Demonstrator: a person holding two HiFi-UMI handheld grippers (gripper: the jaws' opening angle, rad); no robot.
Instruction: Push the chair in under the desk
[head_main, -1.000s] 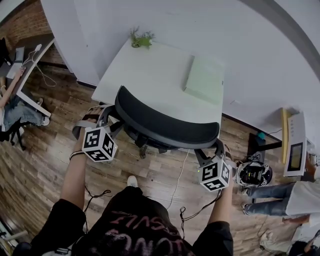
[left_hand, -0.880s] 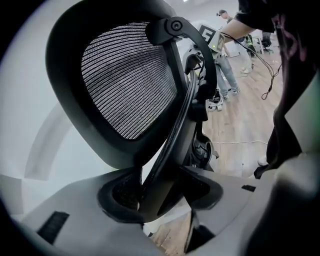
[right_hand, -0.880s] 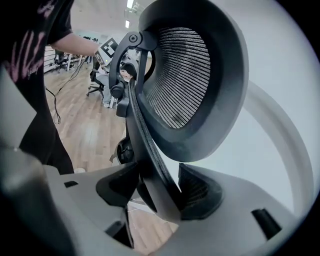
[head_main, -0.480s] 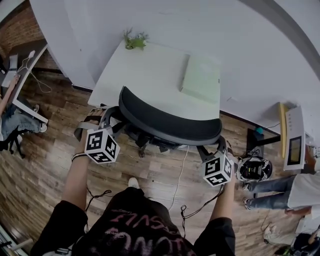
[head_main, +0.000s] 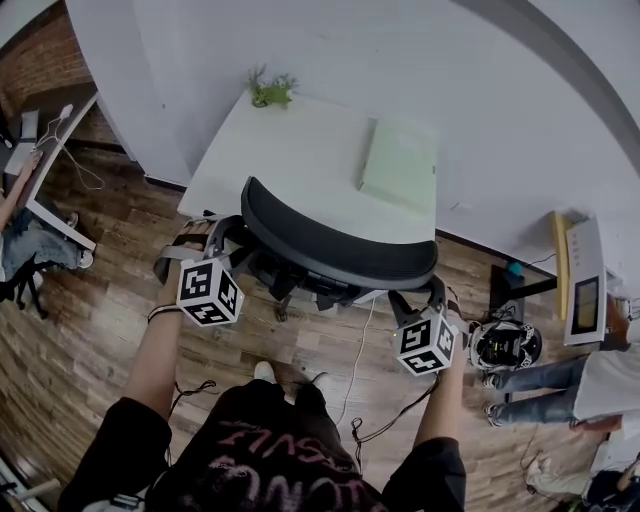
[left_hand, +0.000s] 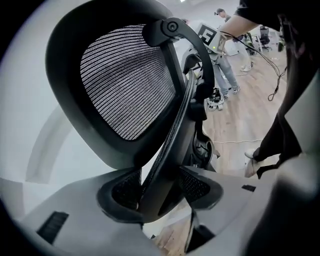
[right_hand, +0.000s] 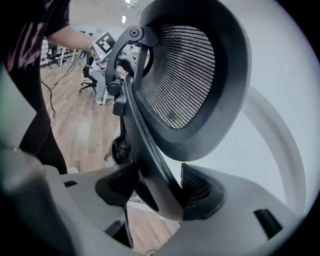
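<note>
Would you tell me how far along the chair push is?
Done: left gripper and right gripper are each shut on the back frame of the chair. In hand: its backrest stands over the front edge of the desk. Left: any last push, then release.

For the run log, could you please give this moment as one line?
left gripper: shut on chair | right gripper: shut on chair | chair: backrest at desk edge

Office: white desk (head_main: 290, 150), mesh swivel chair (head_main: 340, 250), 2nd desk (head_main: 68, 128) nearby, wood floor (head_main: 90, 300).
</note>
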